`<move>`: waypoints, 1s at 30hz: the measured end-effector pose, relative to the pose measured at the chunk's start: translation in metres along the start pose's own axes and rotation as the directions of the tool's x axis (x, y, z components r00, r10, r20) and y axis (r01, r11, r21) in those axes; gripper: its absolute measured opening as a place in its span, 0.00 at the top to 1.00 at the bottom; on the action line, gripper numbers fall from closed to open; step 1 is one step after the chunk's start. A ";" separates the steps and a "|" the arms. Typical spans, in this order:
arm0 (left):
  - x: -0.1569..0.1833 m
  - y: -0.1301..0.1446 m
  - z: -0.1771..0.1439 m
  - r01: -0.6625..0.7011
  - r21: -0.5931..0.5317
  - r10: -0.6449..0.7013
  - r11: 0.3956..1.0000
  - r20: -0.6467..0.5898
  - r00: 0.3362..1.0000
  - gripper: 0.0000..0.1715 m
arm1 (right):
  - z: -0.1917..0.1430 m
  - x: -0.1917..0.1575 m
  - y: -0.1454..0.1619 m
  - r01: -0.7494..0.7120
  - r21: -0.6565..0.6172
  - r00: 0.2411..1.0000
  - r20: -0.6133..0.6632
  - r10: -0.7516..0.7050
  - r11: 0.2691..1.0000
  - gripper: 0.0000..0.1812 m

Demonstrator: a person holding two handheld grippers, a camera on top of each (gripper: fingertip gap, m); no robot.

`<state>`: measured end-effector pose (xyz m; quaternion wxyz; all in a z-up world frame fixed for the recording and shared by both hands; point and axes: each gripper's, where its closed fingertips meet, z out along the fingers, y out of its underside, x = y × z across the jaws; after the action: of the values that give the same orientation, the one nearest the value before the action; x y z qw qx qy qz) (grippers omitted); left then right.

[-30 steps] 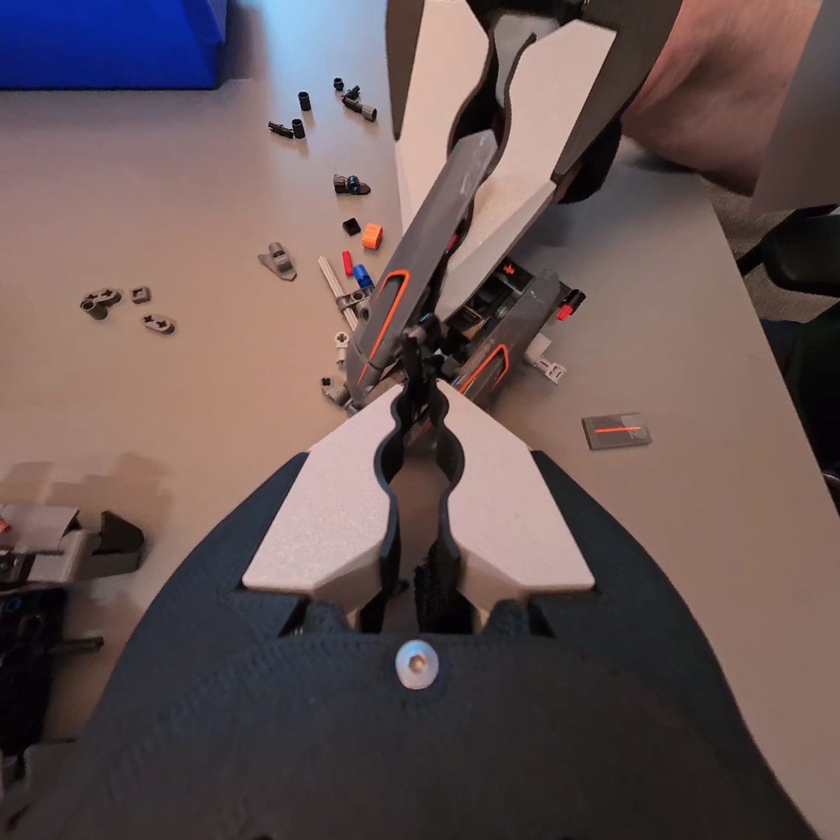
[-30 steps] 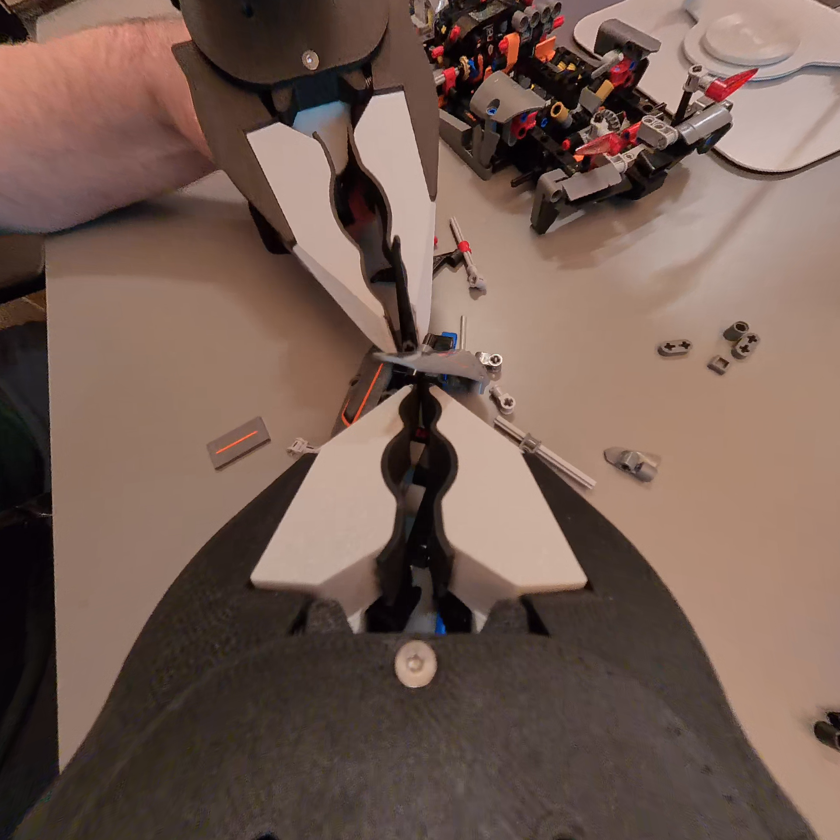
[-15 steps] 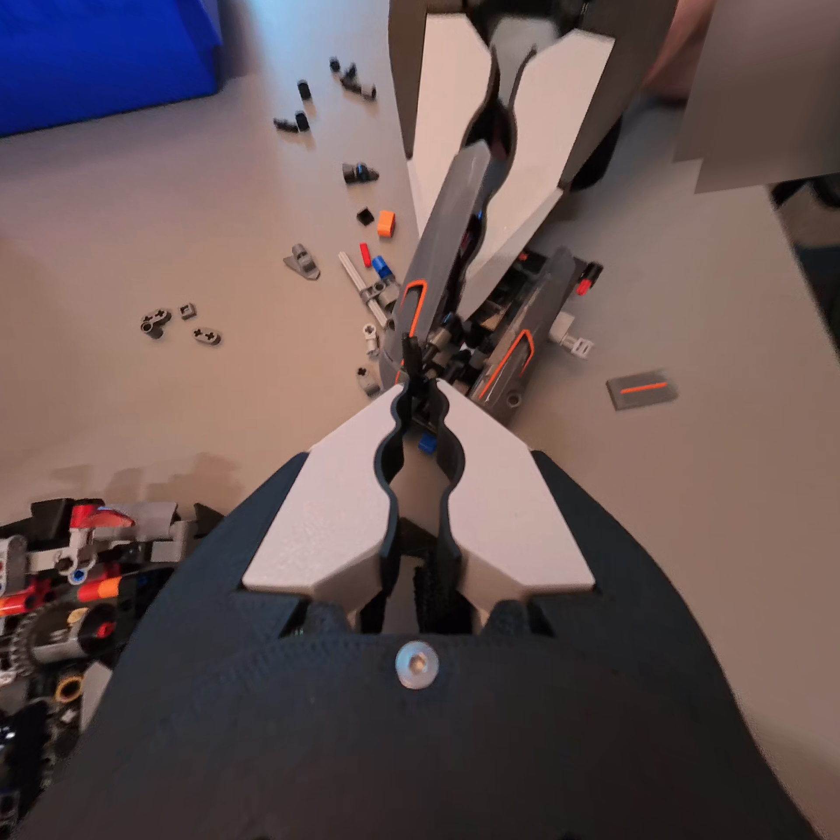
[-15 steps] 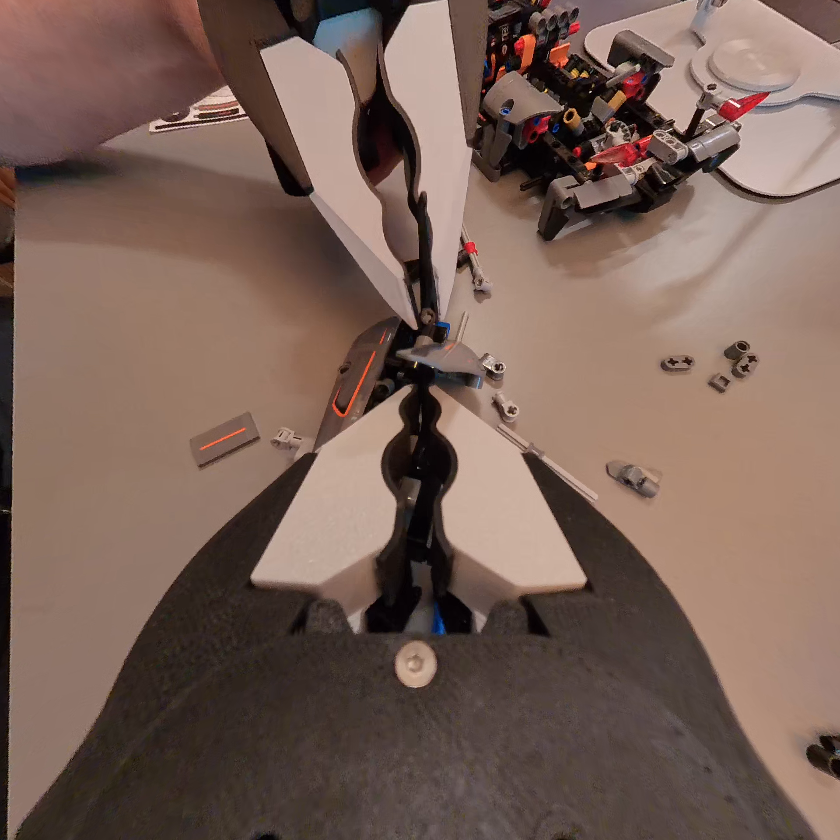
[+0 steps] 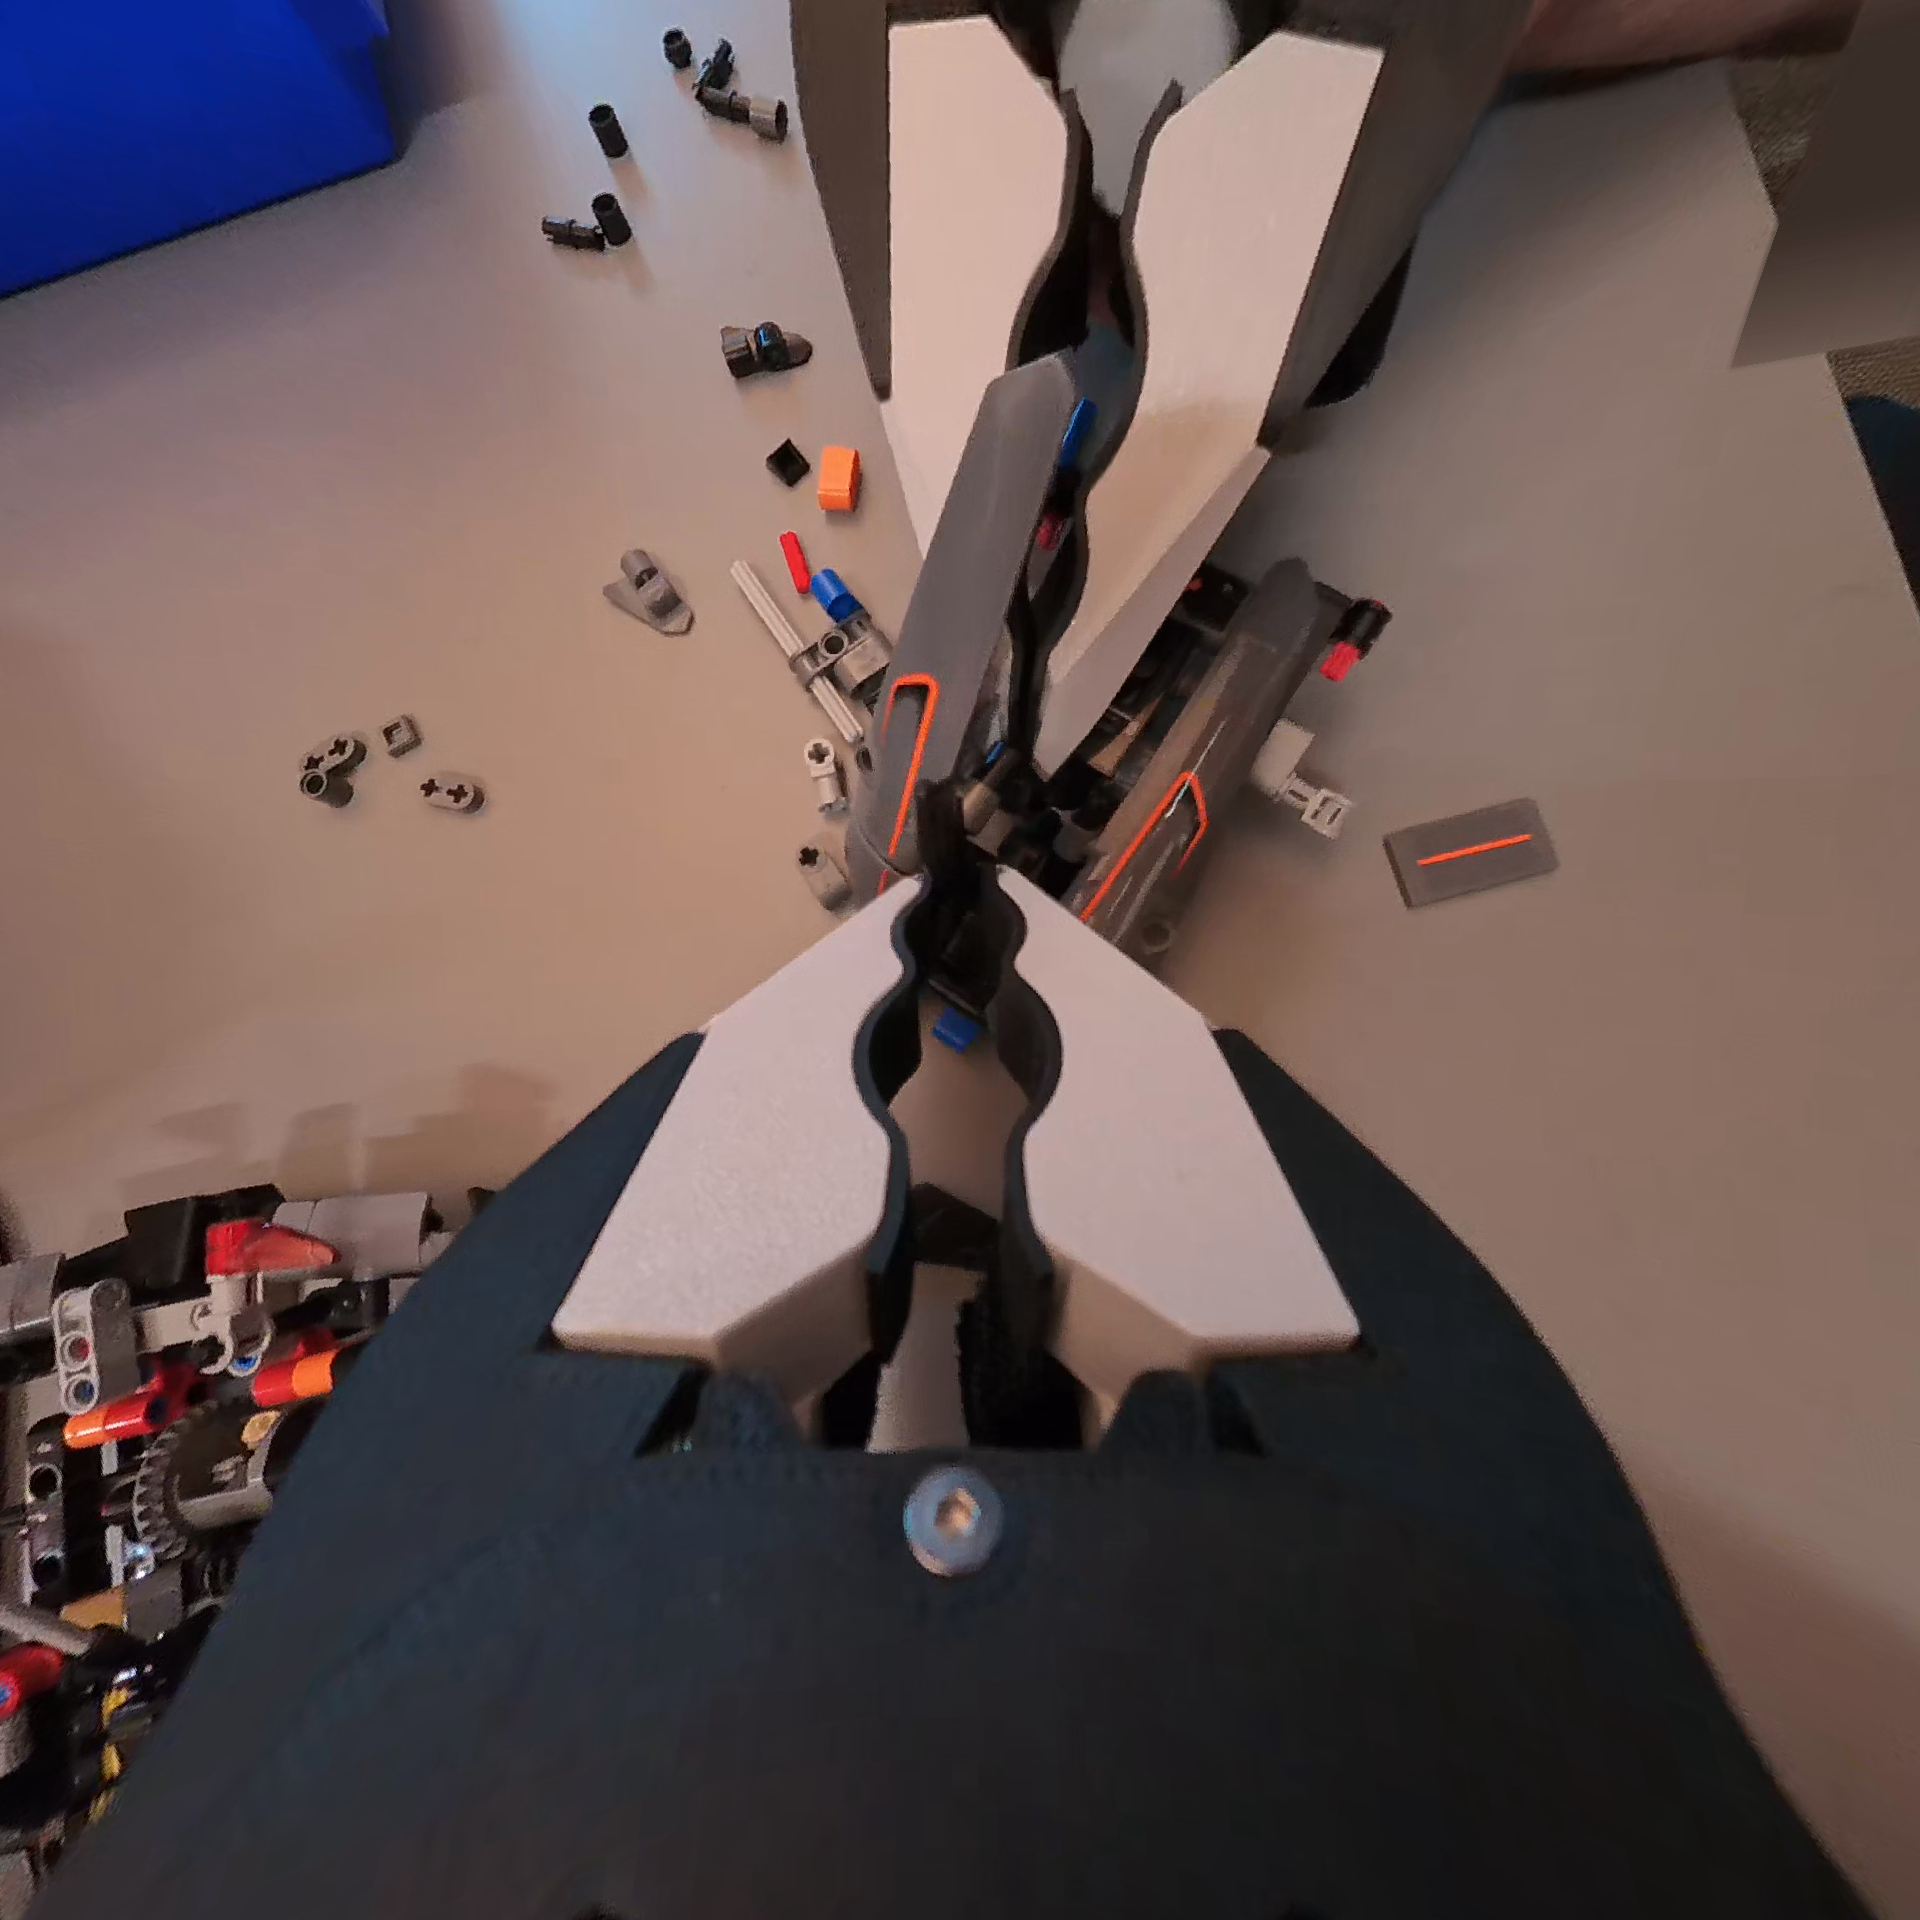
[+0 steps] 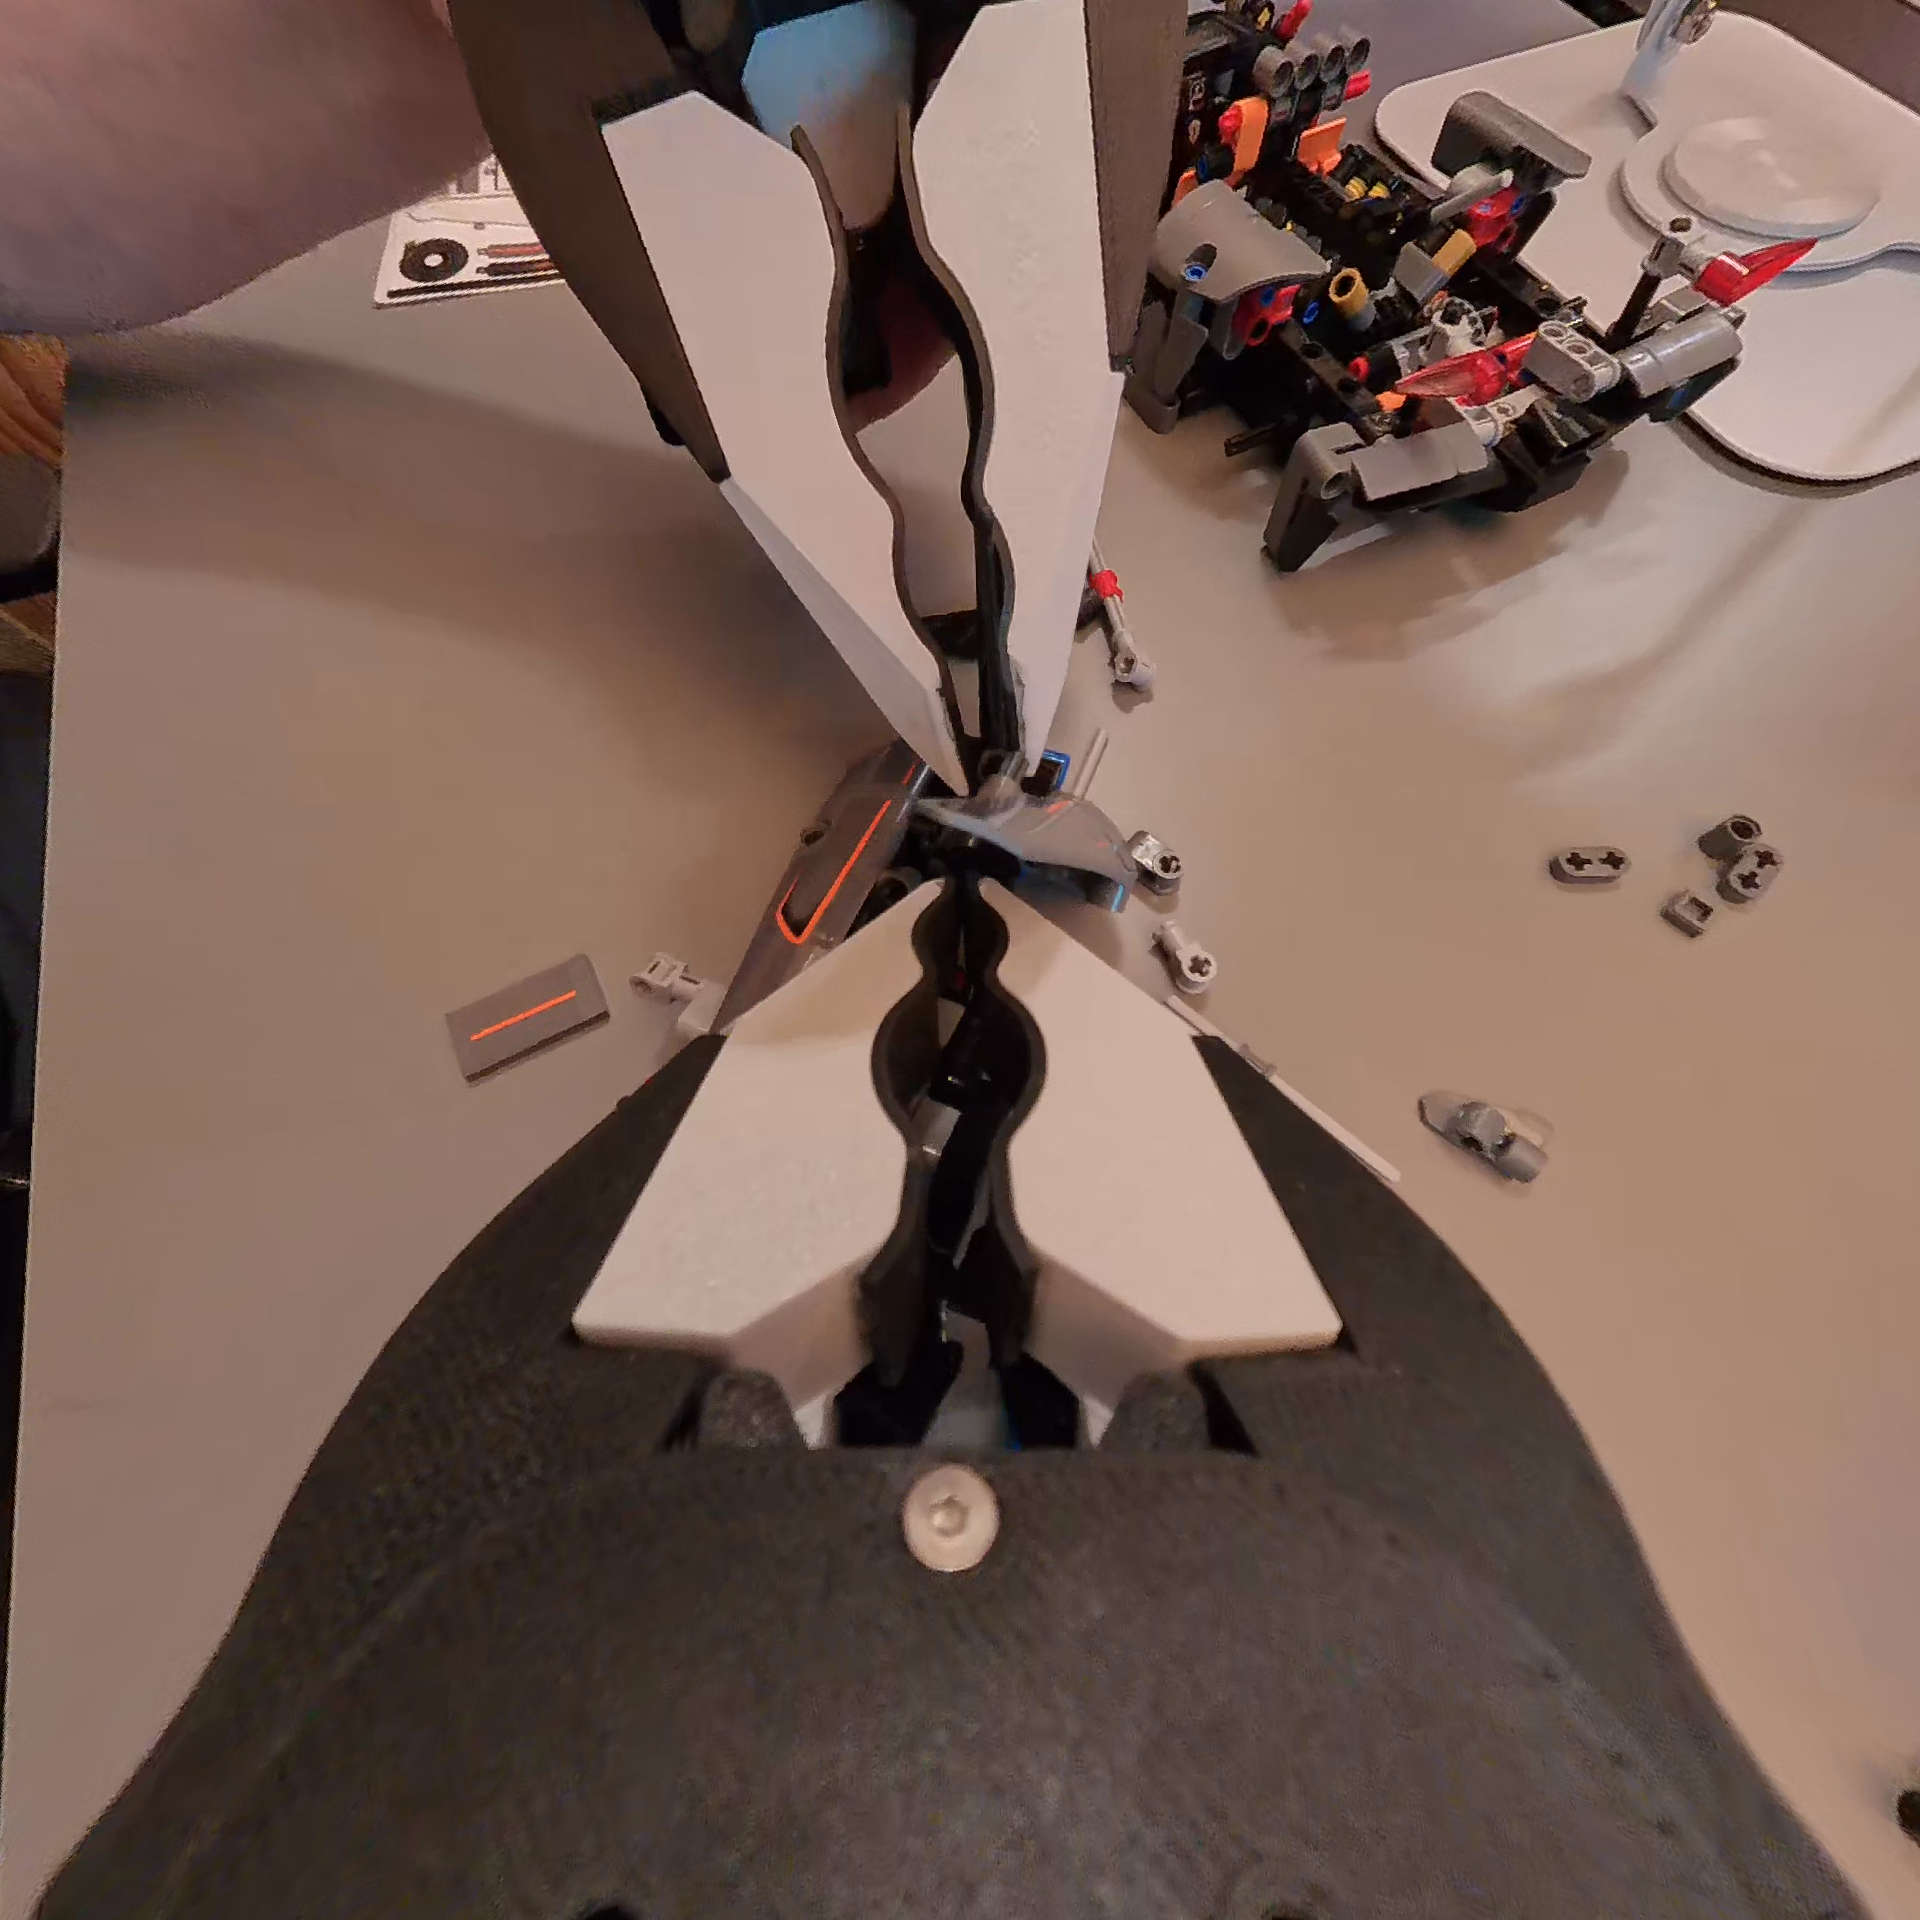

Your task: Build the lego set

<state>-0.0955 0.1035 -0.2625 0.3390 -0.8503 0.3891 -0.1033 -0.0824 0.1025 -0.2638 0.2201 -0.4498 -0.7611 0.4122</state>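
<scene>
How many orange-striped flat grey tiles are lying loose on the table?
1: the flat grey tile lies alone, right of the gripped assembly. Others may be hidden behind the grippers.

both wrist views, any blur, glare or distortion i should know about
Left wrist view: fisheye bending toward the edges, a flat blurred patch at the top right, and the car chassis soft at the lower left. Right wrist view: a pale sheen on the table beside the chassis, and a soft shadow below the forearm.

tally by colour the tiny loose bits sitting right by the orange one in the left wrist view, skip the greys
orange piece: 1
black piece: 1
red pin: 1
blue pin: 1
total: 4
</scene>
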 end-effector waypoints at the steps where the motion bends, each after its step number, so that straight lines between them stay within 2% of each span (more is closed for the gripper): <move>1: 0.000 0.001 0.000 0.002 -0.002 -0.002 1.000 0.003 1.000 0.97 | 0.000 0.000 0.000 0.001 0.000 1.000 0.001 -0.001 1.000 1.00; 12: -0.001 0.015 -0.007 0.055 0.009 -0.056 0.998 0.052 0.997 0.90 | 0.001 0.000 0.001 0.002 0.006 1.000 0.005 -0.002 1.000 1.00; 17: -0.008 0.037 -0.030 0.115 -0.001 -0.113 0.993 0.154 0.982 0.90 | 0.000 -0.001 0.001 0.005 0.010 1.000 0.009 -0.005 1.000 1.00; 20: -0.007 0.051 -0.035 0.139 -0.037 -0.130 0.990 0.173 0.976 0.90 | 0.000 -0.002 0.002 0.011 0.014 1.000 0.010 -0.011 1.000 1.00; 23: -0.001 0.063 -0.029 0.134 -0.101 -0.114 0.986 0.187 0.976 0.90 | -0.002 -0.001 0.003 0.016 0.022 1.000 0.009 -0.016 1.000 1.00; 26: -0.001 0.066 -0.016 0.173 -0.116 -0.147 0.978 0.204 0.968 0.89 | -0.004 -0.002 0.003 0.029 0.035 0.999 0.011 -0.030 0.999 1.00; 30: -0.004 0.065 -0.015 0.205 -0.105 -0.172 0.973 0.259 0.951 0.93 | -0.006 -0.003 0.003 0.034 0.046 0.999 0.018 -0.035 0.998 1.00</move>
<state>-0.1429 0.0682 -0.2937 0.3172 -0.9101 0.2665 -0.0026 -0.0751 0.1035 -0.2629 0.2301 -0.4277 -0.7611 0.4300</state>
